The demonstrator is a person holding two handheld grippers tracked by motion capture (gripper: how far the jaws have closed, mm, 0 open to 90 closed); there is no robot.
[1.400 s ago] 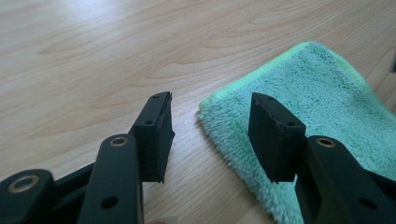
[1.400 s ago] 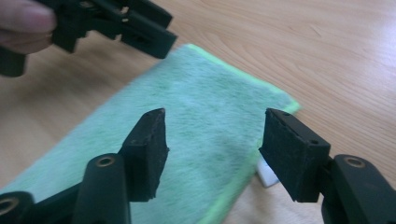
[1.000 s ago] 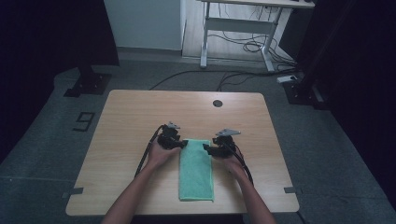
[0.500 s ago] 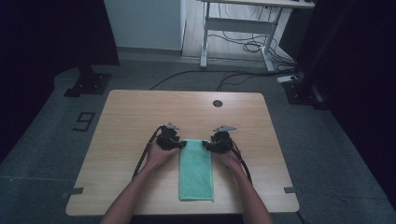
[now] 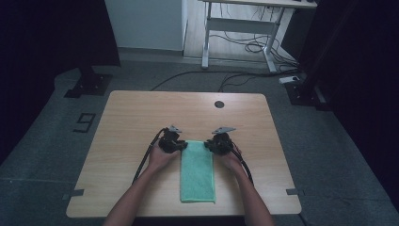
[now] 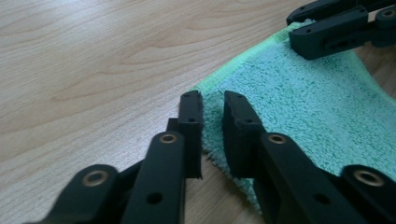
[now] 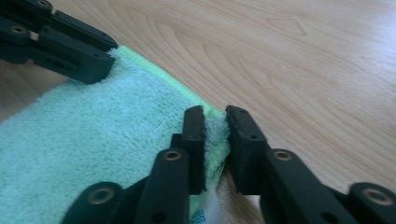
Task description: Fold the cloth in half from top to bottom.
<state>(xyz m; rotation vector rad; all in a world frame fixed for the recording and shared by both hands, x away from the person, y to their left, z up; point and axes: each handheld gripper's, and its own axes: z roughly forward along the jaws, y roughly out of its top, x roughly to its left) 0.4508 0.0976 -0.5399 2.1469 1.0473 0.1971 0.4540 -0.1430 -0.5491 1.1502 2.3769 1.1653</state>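
High view: grippers [image 5: 196, 142] on towel [image 5: 197, 172] corners

Light wood-grain tabletop [image 5: 141, 122], rounded corners, small dark round hole [image 5: 219, 104] near the far edge, right of centre. Grey floor [image 5: 42, 155] all around, with a dark figure "9" mark [image 5: 84, 122] left of the tabletop. Grey tape strips [image 5: 73, 193] at the near left and near right corners. Farther off, a white desk frame [image 5: 235, 28] with loose black cables [image 5: 249, 47] under it, a black stand base [image 5: 89, 82] at far left, another at far right. Dark curtains both sides.
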